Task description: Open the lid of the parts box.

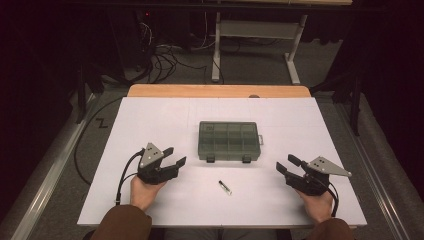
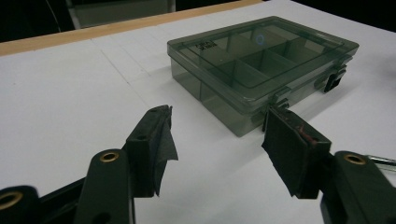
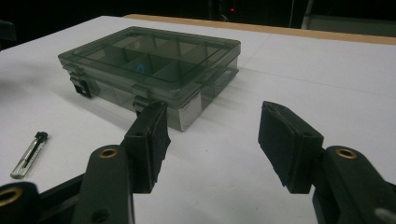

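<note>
The left gripper is being held at the left of the white table, its jaws spread wide with nothing between them. The right gripper is being held at the right, equally wide and empty. Between the 2, a closed smoky compartment box is lying mid-table, with a small metal cutter lying just in front of it, untouched.

In the left gripper view the small metal tool is cut off at the right edge, and the lid label on the compartment box at upper centre is unreadable.
</note>
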`<action>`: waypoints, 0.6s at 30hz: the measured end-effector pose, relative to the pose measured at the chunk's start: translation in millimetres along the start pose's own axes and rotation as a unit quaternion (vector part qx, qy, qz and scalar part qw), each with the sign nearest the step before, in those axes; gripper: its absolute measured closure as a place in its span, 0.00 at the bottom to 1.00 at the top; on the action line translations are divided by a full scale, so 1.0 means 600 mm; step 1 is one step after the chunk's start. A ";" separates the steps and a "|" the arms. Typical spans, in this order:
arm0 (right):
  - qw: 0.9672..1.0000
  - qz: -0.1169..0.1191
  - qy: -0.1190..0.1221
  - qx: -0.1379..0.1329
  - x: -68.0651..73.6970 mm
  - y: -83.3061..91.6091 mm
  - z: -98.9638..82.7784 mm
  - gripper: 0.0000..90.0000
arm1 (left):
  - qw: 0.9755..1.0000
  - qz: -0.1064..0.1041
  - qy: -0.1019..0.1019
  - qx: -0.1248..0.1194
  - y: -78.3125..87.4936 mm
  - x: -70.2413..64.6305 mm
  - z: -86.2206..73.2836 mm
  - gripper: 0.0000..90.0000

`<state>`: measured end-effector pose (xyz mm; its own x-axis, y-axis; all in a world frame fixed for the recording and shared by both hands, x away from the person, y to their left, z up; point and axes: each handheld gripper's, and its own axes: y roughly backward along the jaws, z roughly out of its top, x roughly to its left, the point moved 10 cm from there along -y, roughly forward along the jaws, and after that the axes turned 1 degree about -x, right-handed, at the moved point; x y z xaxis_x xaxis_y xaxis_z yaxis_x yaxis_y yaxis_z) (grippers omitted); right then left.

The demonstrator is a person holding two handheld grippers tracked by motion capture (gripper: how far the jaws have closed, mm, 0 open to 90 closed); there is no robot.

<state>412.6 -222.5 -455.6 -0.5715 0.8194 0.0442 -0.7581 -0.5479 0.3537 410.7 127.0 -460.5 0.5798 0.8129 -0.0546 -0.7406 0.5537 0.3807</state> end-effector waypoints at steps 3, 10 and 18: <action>1.000 0.000 -0.001 -0.002 -0.001 -0.003 0.001 0.48 | 1.000 -0.005 0.000 0.001 -0.006 -0.004 0.002 0.45; 1.000 0.002 0.002 -0.007 0.001 -0.009 0.006 0.50 | 1.000 -0.008 -0.002 0.003 -0.015 -0.007 0.004 0.45; 1.000 0.008 0.001 -0.009 0.005 -0.019 0.010 0.51 | 1.000 -0.012 -0.005 0.006 -0.024 -0.010 0.004 0.45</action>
<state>421.3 -212.6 -453.9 -0.5843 0.8102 0.0471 -0.7546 -0.5638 0.3357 419.0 113.6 -463.4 0.6000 0.7981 -0.0550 -0.7229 0.5703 0.3902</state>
